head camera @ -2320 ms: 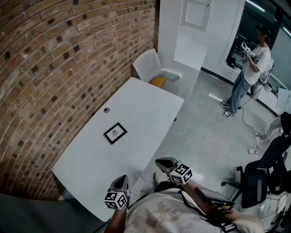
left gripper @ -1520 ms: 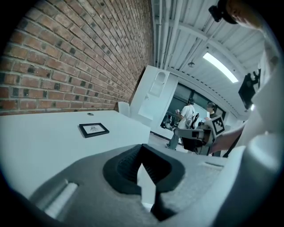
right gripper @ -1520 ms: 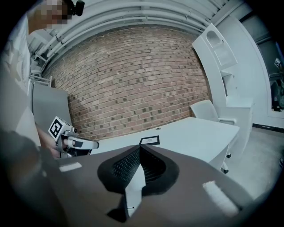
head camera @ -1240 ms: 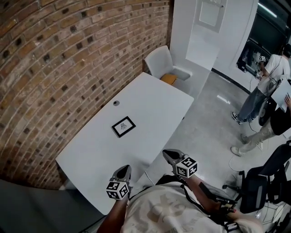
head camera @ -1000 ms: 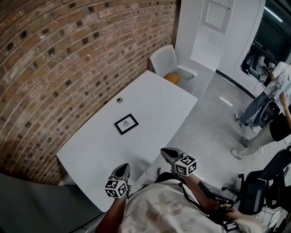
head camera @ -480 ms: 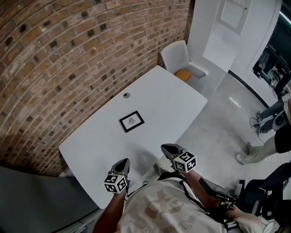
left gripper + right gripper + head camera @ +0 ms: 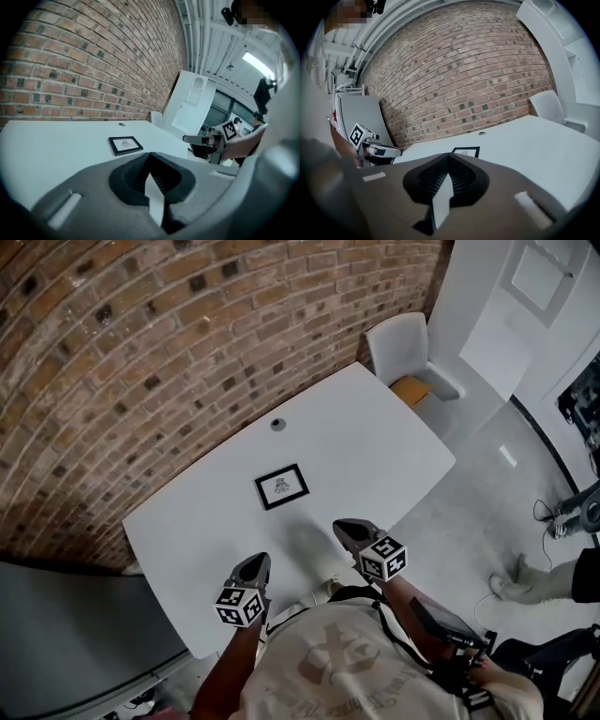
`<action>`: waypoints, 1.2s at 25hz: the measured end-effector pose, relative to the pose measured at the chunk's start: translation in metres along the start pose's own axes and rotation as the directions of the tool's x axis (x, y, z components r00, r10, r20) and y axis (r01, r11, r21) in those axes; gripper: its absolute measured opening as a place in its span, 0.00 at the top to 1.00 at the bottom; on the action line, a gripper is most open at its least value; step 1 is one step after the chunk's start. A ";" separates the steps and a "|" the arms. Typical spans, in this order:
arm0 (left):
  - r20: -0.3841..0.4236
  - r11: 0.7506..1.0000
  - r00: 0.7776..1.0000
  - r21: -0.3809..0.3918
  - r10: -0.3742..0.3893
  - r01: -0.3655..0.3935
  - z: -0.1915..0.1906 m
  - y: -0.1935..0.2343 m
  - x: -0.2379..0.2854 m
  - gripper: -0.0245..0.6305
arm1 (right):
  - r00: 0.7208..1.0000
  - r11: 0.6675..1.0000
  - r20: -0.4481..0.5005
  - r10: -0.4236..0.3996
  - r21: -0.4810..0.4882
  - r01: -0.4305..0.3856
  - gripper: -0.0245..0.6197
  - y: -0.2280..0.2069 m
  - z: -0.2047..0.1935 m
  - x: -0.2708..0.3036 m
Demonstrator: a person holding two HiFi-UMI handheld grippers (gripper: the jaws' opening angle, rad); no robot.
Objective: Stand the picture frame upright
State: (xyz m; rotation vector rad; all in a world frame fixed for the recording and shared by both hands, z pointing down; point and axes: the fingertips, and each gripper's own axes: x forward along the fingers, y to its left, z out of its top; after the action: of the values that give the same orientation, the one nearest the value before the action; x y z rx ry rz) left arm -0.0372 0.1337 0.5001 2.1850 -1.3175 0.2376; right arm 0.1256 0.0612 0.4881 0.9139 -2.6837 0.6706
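Frame (image 7: 282, 487) nearer, beyond right hand-held gripper (image 7: 346, 528)

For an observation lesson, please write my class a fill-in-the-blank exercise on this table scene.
The picture frame lies ____ on the white table.
The left gripper and the right gripper both have their jaws ____, holding nothing.
The wall beside the table is built of ____.
Missing words: flat; shut; brick.

The picture frame (image 7: 282, 487) is edged in black around a white centre. The table (image 7: 375, 446) is coloured white, the brick wall (image 7: 141, 352) red-brown with pale mortar lines. Black-and-white square markers are borne by the grey left gripper (image 7: 259, 561) and right gripper (image 7: 343, 526).
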 end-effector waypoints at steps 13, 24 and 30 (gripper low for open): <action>-0.012 0.985 0.989 -0.093 0.144 -0.145 0.017 0.019 0.060 0.96 | 0.984 0.991 -0.138 0.112 -0.059 -0.121 0.95 -0.064 0.011 0.061; -0.045 0.945 0.952 -0.114 0.303 -0.306 0.030 0.046 0.083 0.96 | 0.951 0.972 -0.218 0.219 -0.035 -0.232 0.95 -0.085 0.014 0.109; -0.059 0.931 0.945 -0.163 0.322 -0.327 0.023 0.061 0.087 0.96 | 0.940 0.973 -0.262 0.218 -0.016 -0.230 0.95 -0.088 0.008 0.129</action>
State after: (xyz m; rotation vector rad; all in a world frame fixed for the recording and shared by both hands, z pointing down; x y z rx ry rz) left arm -0.0492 0.0342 0.5416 1.8077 -1.6168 0.2734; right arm 0.0793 -0.0710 0.5570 0.4725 -2.5738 0.7149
